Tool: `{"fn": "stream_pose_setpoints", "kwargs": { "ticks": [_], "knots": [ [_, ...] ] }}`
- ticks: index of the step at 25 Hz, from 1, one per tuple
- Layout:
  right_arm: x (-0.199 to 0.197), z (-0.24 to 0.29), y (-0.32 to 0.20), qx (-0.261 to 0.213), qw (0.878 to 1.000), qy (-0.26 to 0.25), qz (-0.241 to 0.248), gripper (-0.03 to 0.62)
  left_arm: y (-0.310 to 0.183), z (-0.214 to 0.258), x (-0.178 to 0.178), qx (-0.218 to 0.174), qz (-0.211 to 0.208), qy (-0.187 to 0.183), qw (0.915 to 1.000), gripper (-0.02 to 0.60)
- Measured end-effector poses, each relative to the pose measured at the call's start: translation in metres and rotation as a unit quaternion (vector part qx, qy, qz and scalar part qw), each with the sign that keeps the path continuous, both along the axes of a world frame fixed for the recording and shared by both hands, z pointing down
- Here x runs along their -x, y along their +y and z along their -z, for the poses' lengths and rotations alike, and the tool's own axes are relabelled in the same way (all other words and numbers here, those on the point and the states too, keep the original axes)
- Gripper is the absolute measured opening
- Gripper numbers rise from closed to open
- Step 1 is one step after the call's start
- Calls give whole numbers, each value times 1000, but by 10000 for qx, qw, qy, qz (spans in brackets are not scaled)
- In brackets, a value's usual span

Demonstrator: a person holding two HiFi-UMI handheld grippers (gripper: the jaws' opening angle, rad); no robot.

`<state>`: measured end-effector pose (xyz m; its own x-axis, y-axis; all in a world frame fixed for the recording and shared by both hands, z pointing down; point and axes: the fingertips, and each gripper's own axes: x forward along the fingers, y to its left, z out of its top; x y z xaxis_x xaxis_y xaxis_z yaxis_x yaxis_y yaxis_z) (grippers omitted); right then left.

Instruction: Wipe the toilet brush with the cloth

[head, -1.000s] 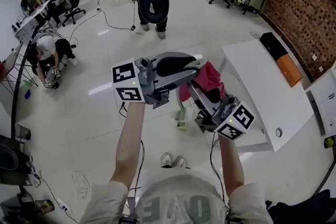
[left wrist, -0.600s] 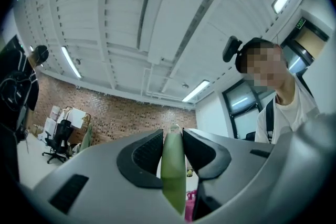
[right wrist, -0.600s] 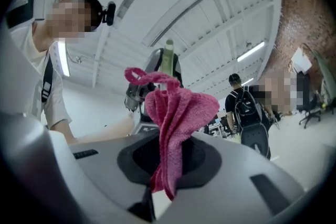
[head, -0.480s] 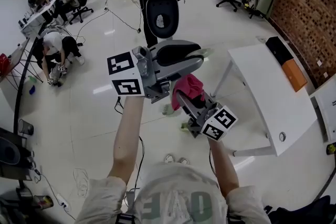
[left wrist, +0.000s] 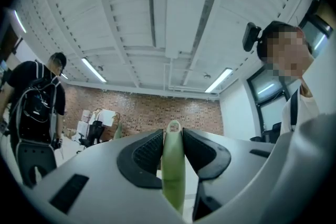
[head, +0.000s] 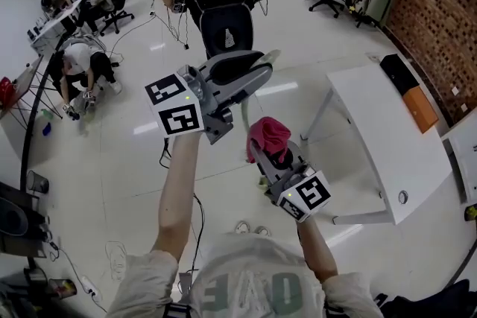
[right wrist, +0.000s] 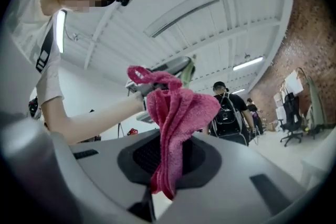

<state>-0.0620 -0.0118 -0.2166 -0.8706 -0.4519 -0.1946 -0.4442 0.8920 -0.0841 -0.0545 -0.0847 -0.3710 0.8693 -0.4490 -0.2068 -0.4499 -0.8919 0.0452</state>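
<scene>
Bright ceiling-strip light, fisheye-warped edges

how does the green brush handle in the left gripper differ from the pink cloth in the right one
The pale green plastic toilet brush handle is stiff, smooth and narrow; the pink terry cloth is soft, fuzzy and bunched in folds. The handle runs straight through the left gripper and past its tips; the cloth flops loosely out of the right gripper. Shared: each is clamped in a shut gripper.
</scene>
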Motion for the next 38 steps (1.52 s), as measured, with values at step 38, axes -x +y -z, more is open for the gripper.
{"fn": "stream_pose_setpoints", "kwargs": {
  "ticks": [38],
  "knots": [
    [-5, 24, -34, -113, 9870, 629, -1472, 31, -10, -37, -27, 162, -177, 81, 9997, 121]
  ]
}}
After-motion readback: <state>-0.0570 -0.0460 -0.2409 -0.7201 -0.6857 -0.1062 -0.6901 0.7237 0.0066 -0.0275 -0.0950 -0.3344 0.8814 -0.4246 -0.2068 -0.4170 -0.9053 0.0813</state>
